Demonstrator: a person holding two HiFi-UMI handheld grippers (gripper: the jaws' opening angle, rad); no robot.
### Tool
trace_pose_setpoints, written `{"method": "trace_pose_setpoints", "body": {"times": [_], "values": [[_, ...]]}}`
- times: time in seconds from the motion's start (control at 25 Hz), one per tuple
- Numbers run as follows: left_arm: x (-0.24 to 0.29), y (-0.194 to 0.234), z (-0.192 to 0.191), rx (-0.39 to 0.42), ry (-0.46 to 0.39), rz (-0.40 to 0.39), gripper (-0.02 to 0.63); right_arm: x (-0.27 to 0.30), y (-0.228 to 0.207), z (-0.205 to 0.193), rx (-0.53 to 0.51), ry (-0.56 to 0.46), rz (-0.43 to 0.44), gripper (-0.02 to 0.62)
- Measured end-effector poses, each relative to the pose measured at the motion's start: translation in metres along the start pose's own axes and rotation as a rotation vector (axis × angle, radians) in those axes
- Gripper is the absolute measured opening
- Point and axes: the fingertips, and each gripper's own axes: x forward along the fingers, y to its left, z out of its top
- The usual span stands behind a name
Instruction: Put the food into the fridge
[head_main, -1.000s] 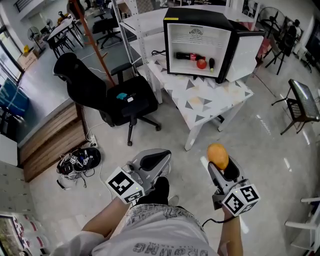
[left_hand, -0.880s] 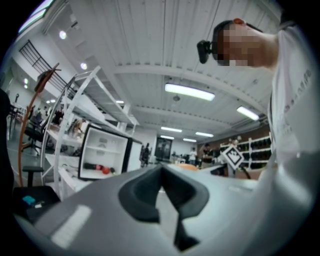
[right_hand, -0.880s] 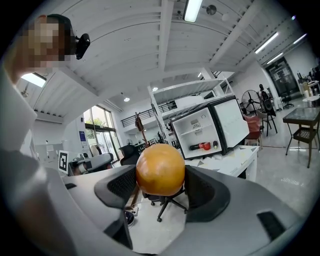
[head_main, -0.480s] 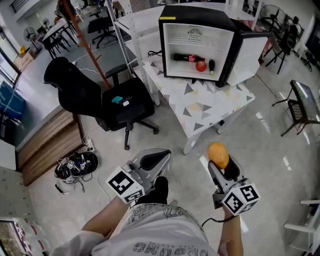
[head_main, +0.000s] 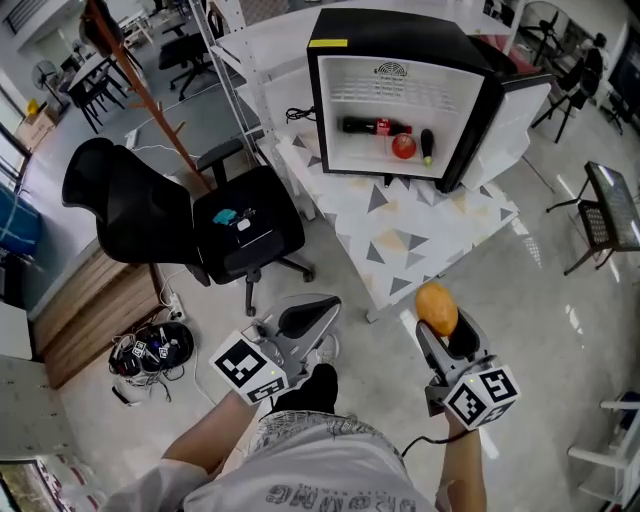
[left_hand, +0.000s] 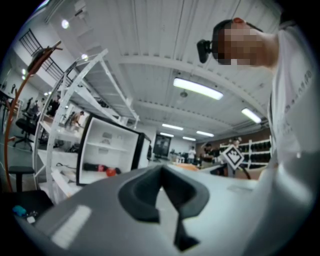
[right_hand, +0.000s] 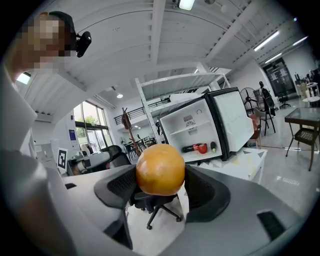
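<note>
My right gripper (head_main: 440, 318) (right_hand: 161, 186) is shut on an orange (head_main: 436, 309) (right_hand: 160, 169), held low over the floor in front of the table. My left gripper (head_main: 308, 318) (left_hand: 162, 197) is shut with nothing in it, its pads pressed together. Ahead stands a small black fridge (head_main: 400, 95) (right_hand: 200, 130) (left_hand: 107, 147) with its door (head_main: 515, 115) swung open to the right. Inside on the bottom lie a dark bottle (head_main: 370, 127), a red tomato (head_main: 403, 146) and a small dark vegetable (head_main: 427, 142).
The fridge sits on a white table (head_main: 400, 225) with a triangle pattern. A black office chair (head_main: 190, 215) stands left of it, with a white shelf rack (head_main: 235, 60) behind. A headset and cables (head_main: 150, 345) lie on the floor at left. A dark side table (head_main: 610, 205) stands at right.
The fridge and table have drawn nearer and shifted down and left in the head view as I walk forward. Both grippers keep their pose, the orange still held.
</note>
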Motion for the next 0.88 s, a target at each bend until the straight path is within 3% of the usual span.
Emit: {"method": "trace_pose_setpoints", "body": {"times": [0.4, 0.88], "values": [[0.042, 0.093, 0.01, -0.021, 0.021, -0.019, 0.008, 0.083, -0.032, 0.031, 0.017, 0.01, -0.038, 0.29], [0.075, 0.173, 0.033, -0.029, 0.012, -0.077, 0.008, 0.152, -0.049, 0.072, 0.01, 0.003, -0.104, 0.29]]}}
